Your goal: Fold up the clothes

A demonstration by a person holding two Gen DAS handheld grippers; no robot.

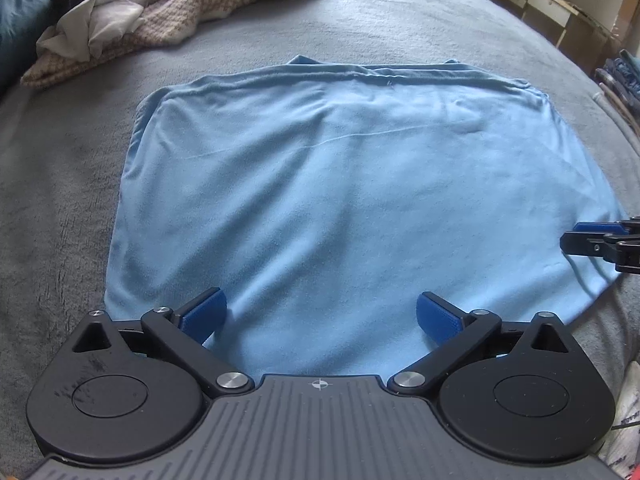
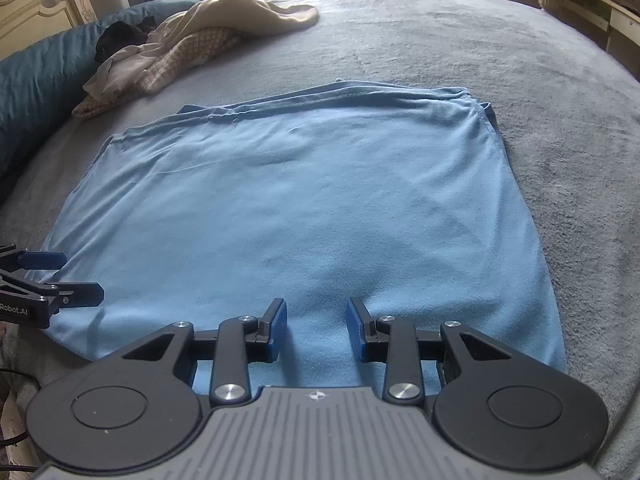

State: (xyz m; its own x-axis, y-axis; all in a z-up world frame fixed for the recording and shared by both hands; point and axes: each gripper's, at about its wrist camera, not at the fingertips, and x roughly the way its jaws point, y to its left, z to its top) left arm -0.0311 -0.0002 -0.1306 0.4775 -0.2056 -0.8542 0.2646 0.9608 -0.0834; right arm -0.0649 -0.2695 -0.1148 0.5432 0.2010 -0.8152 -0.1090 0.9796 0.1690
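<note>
A light blue garment (image 1: 340, 200) lies folded flat on the grey bed cover (image 1: 420, 20), with a hemmed edge along its far side. My left gripper (image 1: 320, 312) hangs over the garment's near edge, its blue pads spread wide and nothing between them. My right gripper (image 2: 317, 318) sits over the near edge further right. Its jaws are partly apart, and the cloth lies flat below the gap with no fold pinched in them. Each gripper shows in the other's view: the right gripper (image 1: 576, 238) at the garment's right edge, the left gripper (image 2: 68, 276) at its left corner.
A heap of unfolded clothes (image 1: 132, 20) in white, beige and checked cloth lies at the back left beside a teal pillow (image 2: 36, 88). A cream headboard (image 2: 44, 4) stands behind it. Shelving (image 1: 552, 0) runs along the far right of the bed.
</note>
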